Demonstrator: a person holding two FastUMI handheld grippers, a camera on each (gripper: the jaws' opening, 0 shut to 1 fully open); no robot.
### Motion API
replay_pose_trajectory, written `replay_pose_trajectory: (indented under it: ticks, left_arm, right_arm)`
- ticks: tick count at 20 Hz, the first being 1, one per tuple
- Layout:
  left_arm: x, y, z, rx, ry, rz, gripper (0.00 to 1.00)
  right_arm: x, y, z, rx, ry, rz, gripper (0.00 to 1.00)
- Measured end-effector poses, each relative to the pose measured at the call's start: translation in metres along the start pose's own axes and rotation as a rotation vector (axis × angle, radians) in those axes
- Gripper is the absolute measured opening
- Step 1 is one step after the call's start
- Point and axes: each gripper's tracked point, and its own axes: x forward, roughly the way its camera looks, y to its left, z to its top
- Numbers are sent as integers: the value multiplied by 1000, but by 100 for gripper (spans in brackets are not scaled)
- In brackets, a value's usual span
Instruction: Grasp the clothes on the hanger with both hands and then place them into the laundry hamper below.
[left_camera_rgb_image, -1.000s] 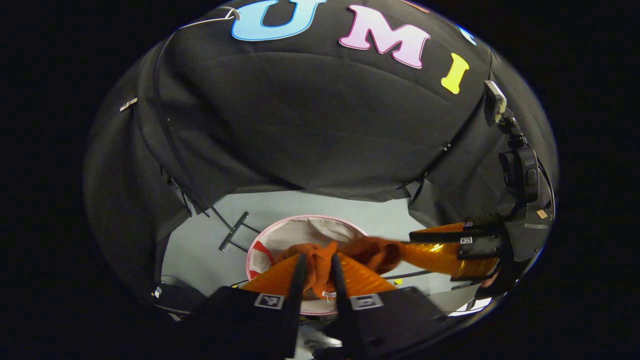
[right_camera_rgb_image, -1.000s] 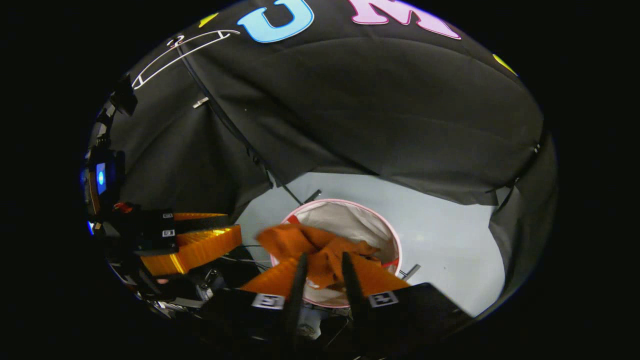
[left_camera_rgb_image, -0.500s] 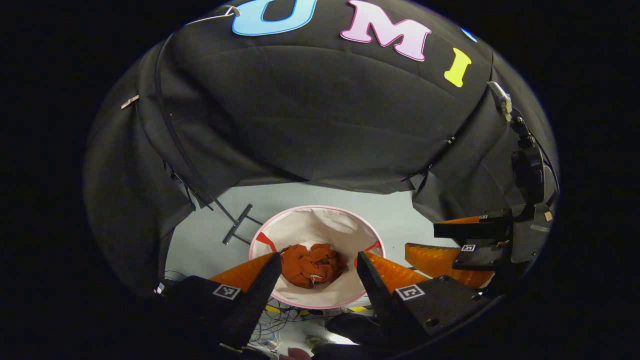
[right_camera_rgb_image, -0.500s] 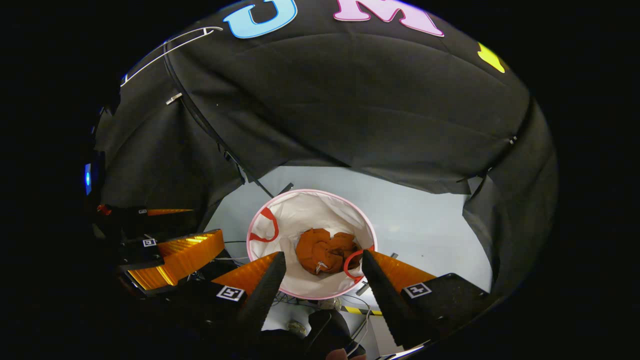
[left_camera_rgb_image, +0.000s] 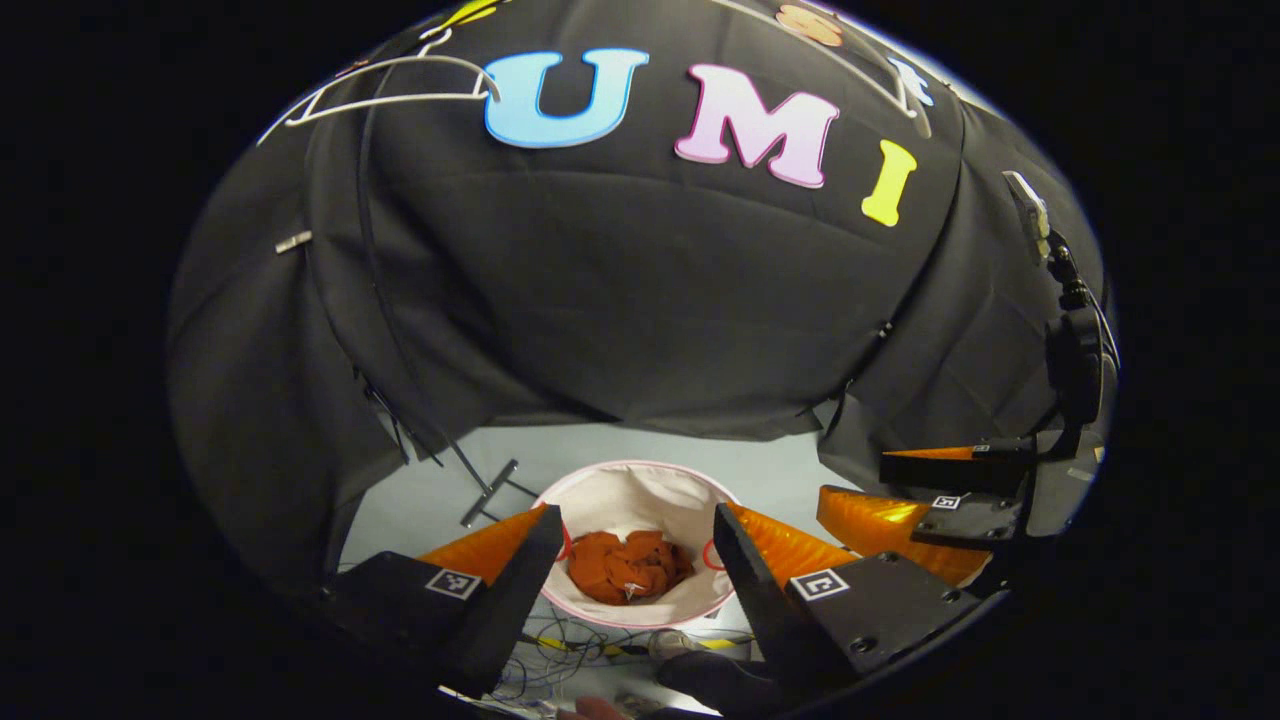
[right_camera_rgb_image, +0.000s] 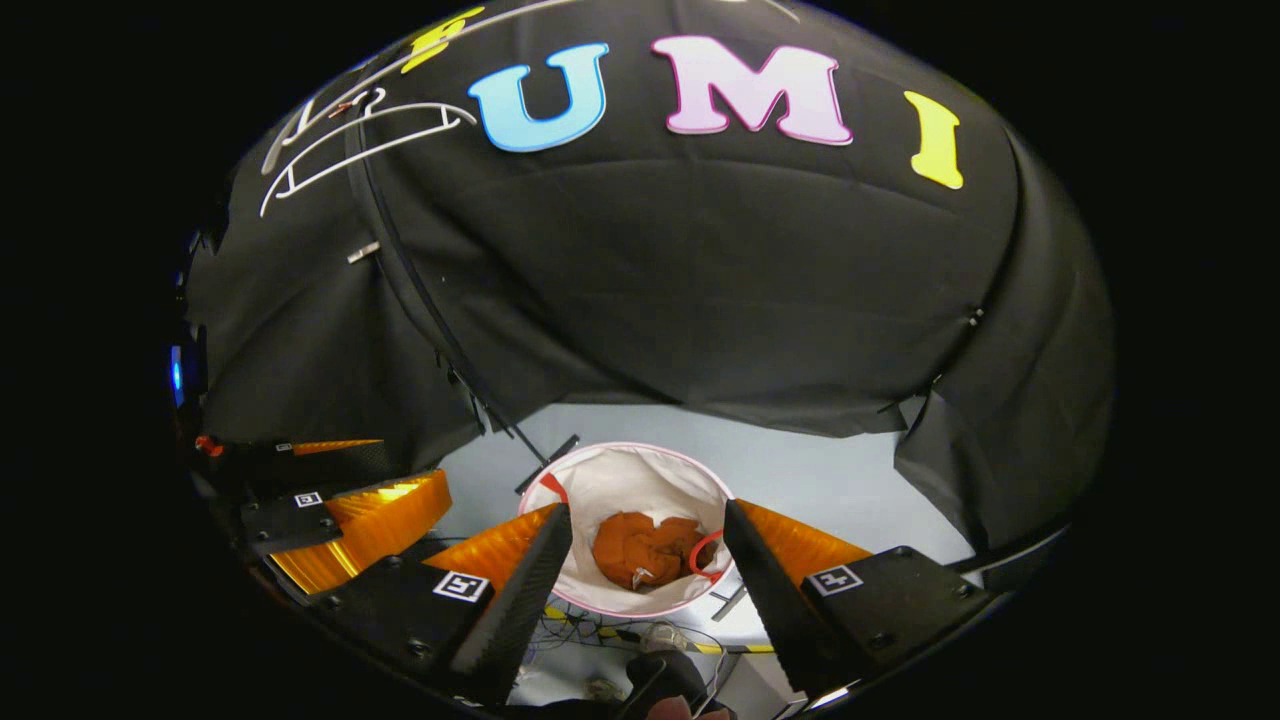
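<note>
My left gripper (left_camera_rgb_image: 635, 525) and right gripper (right_camera_rgb_image: 647, 520) both hang spread and empty above the laundry hamper (right_camera_rgb_image: 610, 480), orange garment (right_camera_rgb_image: 645, 549) crumpled inside, hamper's near rim partly hidden by my fingers, white hanger (right_camera_rgb_image: 350, 140) bare beyond.

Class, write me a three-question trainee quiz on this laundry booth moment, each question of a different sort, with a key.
1. True or false: the orange garment lies inside the laundry hamper.
2. The left gripper is: A open, B shut on the garment, C shut on the hanger.
3. Fill in: the white ____ hangs bare high on the booth wall.

Key: 1 true; 2 A; 3 hanger. The right gripper is open as well.
</note>
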Motion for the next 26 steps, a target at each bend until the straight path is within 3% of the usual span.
replay_pose_trajectory:
  ticks: [4, 5, 6, 17, 20, 21, 22, 23, 24, 26]
  left_arm:
    - [-55, 4, 22, 46, -113, 46, 96]
    - [-71, 5, 26, 54, -139, 53, 96]
    - [-86, 3, 30, 54, -164, 55, 96]
    - [-246, -12, 43, 118, -419, 59, 96]
    - [-281, -17, 45, 129, -479, 59, 96]
    - [-292, -19, 45, 130, -496, 58, 96]
    - [-300, -22, 45, 129, -506, 55, 96]
    - [-308, -23, 44, 125, -517, 54, 93]
    - [-315, -23, 45, 122, -531, 54, 93]
    - [-331, -26, 47, 116, -560, 57, 93]
  right_arm:
    - [-52, 9, 19, -8, -106, -44, 99]
    - [-65, 11, 22, -11, -130, -53, 94]
    - [-79, 14, 25, -14, -156, -64, 99]
    - [-238, 46, 43, -21, -416, -134, 99]
    - [-272, 49, 43, -11, -461, -149, 99]
    - [-282, 49, 43, -13, -477, -160, 94]
    - [-289, 49, 43, -15, -489, -169, 99]
    - [-297, 49, 44, -13, -505, -176, 94]
    - [-305, 48, 44, -10, -519, -180, 98]
    - [-321, 44, 47, -6, -548, -195, 98]
